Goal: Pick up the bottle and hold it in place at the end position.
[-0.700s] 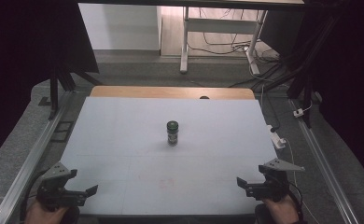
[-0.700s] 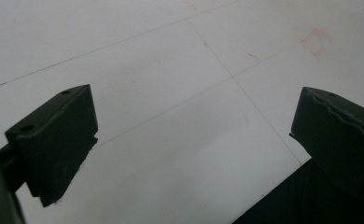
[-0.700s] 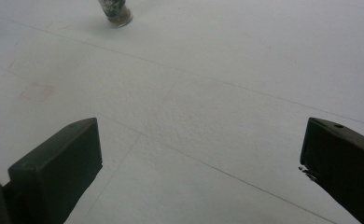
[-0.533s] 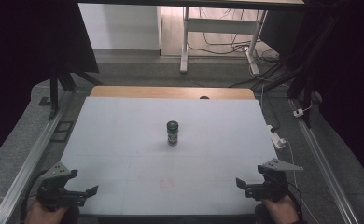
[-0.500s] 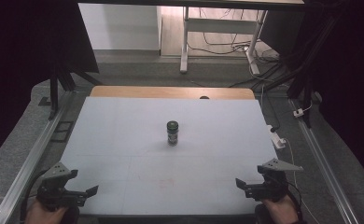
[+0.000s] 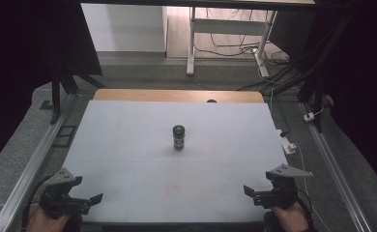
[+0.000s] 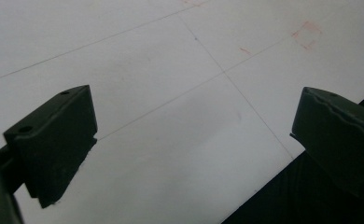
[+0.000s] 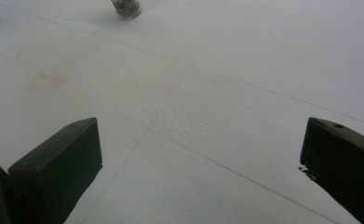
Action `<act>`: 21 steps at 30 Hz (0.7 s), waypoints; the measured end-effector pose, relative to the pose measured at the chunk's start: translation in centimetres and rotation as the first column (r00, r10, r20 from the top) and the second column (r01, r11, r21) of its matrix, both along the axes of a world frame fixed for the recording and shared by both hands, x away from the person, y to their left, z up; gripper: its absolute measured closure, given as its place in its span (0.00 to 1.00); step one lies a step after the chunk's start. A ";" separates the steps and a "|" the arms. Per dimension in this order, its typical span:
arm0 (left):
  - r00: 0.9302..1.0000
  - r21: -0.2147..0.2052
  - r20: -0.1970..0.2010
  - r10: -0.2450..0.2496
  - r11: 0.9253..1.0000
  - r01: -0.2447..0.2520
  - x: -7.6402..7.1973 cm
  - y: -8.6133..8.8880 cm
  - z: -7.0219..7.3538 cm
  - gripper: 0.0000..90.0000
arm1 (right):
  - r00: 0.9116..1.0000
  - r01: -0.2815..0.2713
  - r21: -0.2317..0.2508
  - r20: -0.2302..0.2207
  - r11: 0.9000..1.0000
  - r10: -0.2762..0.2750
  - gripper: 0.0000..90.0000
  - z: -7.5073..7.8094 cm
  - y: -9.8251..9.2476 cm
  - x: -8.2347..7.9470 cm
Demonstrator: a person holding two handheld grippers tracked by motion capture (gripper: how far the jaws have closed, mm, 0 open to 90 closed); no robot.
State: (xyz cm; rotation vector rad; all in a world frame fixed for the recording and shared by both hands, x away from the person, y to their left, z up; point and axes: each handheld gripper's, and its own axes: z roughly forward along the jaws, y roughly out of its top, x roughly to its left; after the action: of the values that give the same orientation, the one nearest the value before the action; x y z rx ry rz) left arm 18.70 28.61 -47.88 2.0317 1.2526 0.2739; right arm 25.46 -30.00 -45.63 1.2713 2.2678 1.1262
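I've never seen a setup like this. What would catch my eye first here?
A lone small jar with a dark lid stands upright near the middle of the big white table. At the near edge, a person's hands hold two black grippers: the left gripper at the left corner and the right gripper at the right, both with jaws wide open and nothing between them, well short of the jar.

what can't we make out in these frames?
- Small jar, high view: too small to read the label or tell the contents.
- Same jar in the right gripper view: cut off by the top edge, base alone visible.
- Left gripper, high view: jaw gap too small to judge; its own view shows the jaws apart, nothing between.
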 end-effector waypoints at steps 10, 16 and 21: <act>1.000 -0.004 0.010 -0.006 1.000 0.006 0.2 -0.6 0.3 0.00 | 1.000 -0.003 -0.007 -0.005 1.000 0.003 0.00 0.0 0.1 0.1; 0.999 -0.006 0.030 -0.024 1.000 0.025 0.6 -1.1 0.7 0.00 | 1.000 -0.004 -0.009 -0.008 1.000 0.004 0.00 0.0 0.1 0.1; 0.998 -0.029 0.042 -0.053 0.998 0.054 1.1 -1.3 0.7 0.00 | 1.000 -0.007 -0.014 -0.008 1.000 0.007 0.00 -0.1 0.1 0.1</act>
State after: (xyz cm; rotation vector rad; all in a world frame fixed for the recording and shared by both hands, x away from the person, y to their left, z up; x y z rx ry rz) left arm 19.80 27.35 -47.19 2.0209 1.1690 0.2684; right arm 25.55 -29.86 -45.69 1.2656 2.2835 1.1074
